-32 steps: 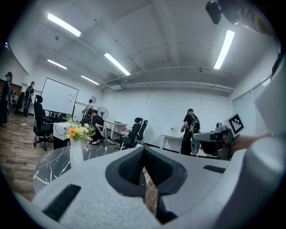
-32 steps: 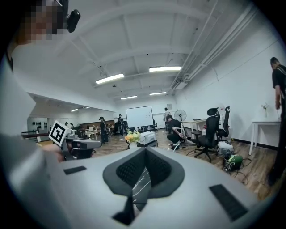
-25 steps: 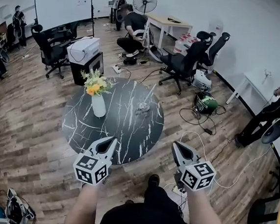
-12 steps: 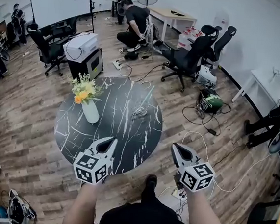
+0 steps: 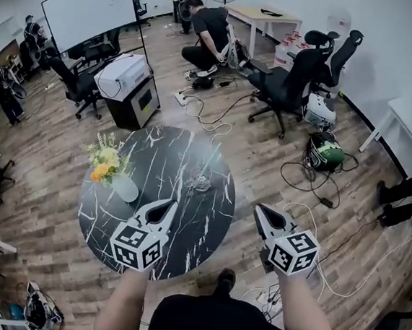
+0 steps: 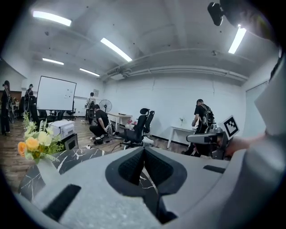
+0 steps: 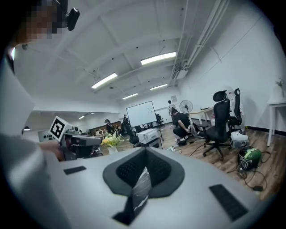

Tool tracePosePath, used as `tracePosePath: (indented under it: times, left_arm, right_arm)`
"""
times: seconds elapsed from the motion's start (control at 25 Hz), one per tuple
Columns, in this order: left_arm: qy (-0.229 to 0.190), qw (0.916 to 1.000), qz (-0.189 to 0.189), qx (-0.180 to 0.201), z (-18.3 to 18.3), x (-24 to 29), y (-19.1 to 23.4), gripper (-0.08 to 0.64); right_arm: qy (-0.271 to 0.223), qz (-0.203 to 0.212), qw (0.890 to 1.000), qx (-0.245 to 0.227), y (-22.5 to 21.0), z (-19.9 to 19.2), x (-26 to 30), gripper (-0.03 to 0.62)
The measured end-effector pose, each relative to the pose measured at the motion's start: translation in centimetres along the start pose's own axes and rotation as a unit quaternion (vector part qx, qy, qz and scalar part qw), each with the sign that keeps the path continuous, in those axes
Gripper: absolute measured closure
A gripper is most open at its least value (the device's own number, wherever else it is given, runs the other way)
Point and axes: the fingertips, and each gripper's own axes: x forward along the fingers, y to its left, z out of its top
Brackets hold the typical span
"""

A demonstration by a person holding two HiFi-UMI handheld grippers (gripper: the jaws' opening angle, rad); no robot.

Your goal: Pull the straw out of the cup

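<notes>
A clear glass cup (image 5: 202,181) stands right of centre on the round black marble table (image 5: 156,156), with a pale straw (image 5: 212,158) leaning out of it; both are blurred. My left gripper (image 5: 167,206) hangs shut and empty over the table's near part, short of the cup. My right gripper (image 5: 261,211) is shut and empty, just off the table's right rim. In the left gripper view the jaws (image 6: 144,150) meet at the tip and hide the cup. The right gripper view shows its jaws (image 7: 145,151) closed, with marble in the gap behind them.
A white vase of yellow and orange flowers (image 5: 104,164) stands on the table's left side. Behind the table are a printer on a black cabinet (image 5: 126,88), office chairs (image 5: 294,78), floor cables (image 5: 313,185), a whiteboard (image 5: 87,8) and several people.
The table has come closer and lower in the head view. Both grippers moved forward; the left one now hangs over the tabletop. Both stayed shut.
</notes>
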Motion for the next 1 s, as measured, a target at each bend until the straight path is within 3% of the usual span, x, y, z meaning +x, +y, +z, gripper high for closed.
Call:
tracePosePath:
  times: [0.28,0.76,1.0]
  left_arm:
    - [0.017,0.9998,-0.009,0.002,0.1,3.8,0.3,0.549]
    - [-0.012,0.9992,0.01,-0.038,-1.0,3.5,10.6,0.549]
    - [-0.013,0.999,0.007,-0.043,-1.6,4.1,13.1,0.549]
  right_arm:
    - [0.014,0.024,1.0,0.015,-1.6,-0.3,4.2,0.584]
    - [0.036,0.018,0.999,-0.002,0.5,1.6,12.9,0.534]
    - [0.08,0.037,0.996,-0.001,2.1,-1.0,16.9,0.485]
